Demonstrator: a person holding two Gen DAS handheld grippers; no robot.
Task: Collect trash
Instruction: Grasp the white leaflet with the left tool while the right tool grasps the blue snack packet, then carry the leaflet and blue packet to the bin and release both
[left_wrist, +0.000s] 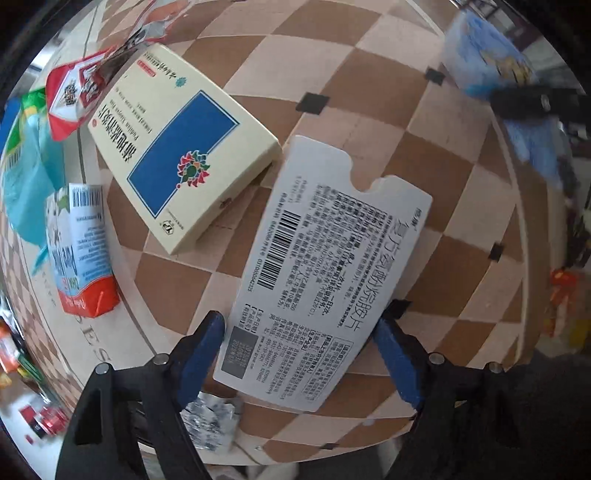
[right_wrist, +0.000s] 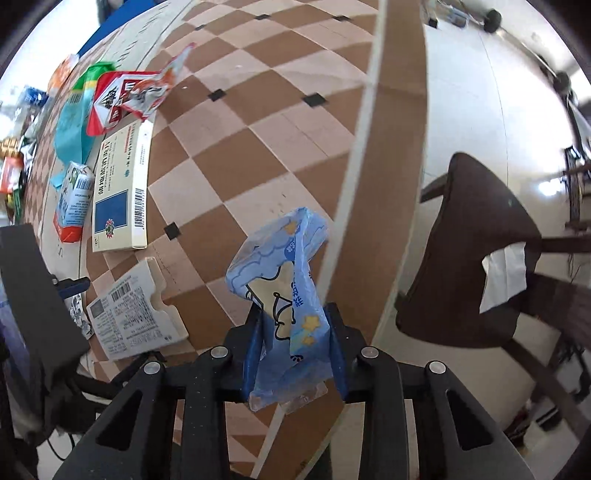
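My left gripper (left_wrist: 301, 332) is open, its blue fingers on either side of the near end of a flat white medicine box (left_wrist: 317, 273) lying on the checkered table (left_wrist: 388, 122); whether the pads touch it I cannot tell. The same box shows in the right wrist view (right_wrist: 135, 314). My right gripper (right_wrist: 295, 350) is shut on a crumpled blue plastic wrapper (right_wrist: 286, 291), held above the table's right edge. That wrapper appears blurred in the left wrist view (left_wrist: 487, 74).
A cream and blue medicine box (left_wrist: 181, 147), a small carton (left_wrist: 81, 251), a red snack bag (left_wrist: 77, 96), a teal bag (left_wrist: 26, 173) and crumpled foil (left_wrist: 210, 421) lie on the table. A dark chair (right_wrist: 476, 258) with white tissue stands right of the table.
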